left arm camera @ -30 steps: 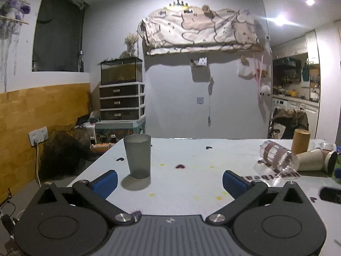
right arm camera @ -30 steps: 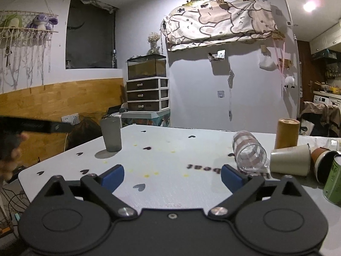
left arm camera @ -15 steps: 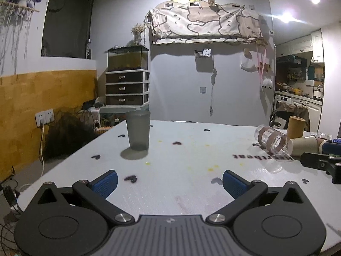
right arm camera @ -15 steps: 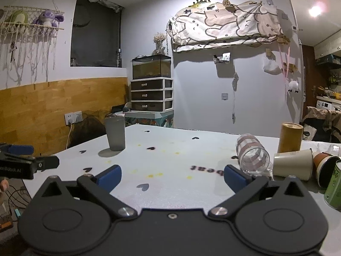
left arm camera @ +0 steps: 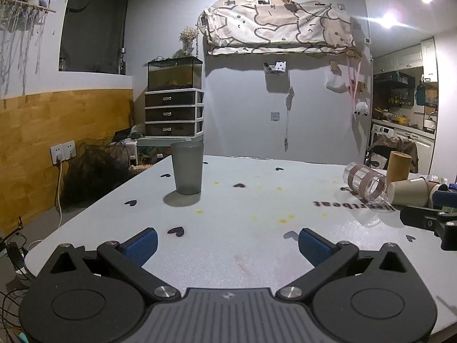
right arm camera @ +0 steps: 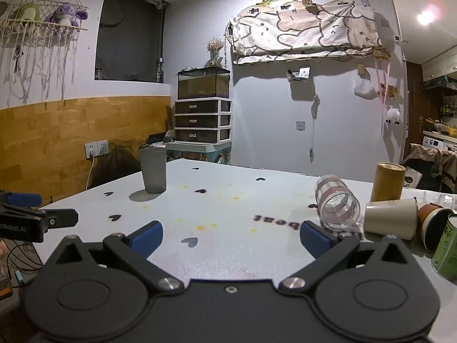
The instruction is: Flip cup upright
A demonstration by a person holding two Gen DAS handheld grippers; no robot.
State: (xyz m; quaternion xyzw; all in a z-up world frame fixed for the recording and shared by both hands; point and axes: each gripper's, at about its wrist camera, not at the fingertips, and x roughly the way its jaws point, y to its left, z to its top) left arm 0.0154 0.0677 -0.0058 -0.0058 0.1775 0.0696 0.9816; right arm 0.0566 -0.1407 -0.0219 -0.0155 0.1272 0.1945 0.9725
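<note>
Both of my tongs are spread wide with nothing between the blue pads: the left gripper (left arm camera: 227, 241) hangs low over the near part of the table (left arm camera: 257, 257), and the right gripper (right arm camera: 231, 234) does the same a little further right, each visible at the edge of the other's camera. I read this as a standoff pose, jaws parted in advance so either can slide around a cup wall without a pause.

I count 1 cup already standing: the grey frosted cup (left arm camera: 187, 168), mouth up, well apart from everything else on the far left side. My judgement is that this one needs nothing more. The likely target is the clear striped cup (right arm camera: 338, 207), lying on its side with its open mouth turned toward my right camera, just beside a tipped paper cup (right arm camera: 391, 218). A brown cylinder (right arm camera: 389, 181) stands behind them, and a green can (right arm camera: 445, 248) sits at the right edge.

The right tong is nearer to the striped cup, so I would use it. The cup is round and free to roll, and its neighbour is close enough that I cannot tell whether they touch, so a careless approach could knock the paper cup too.
</note>
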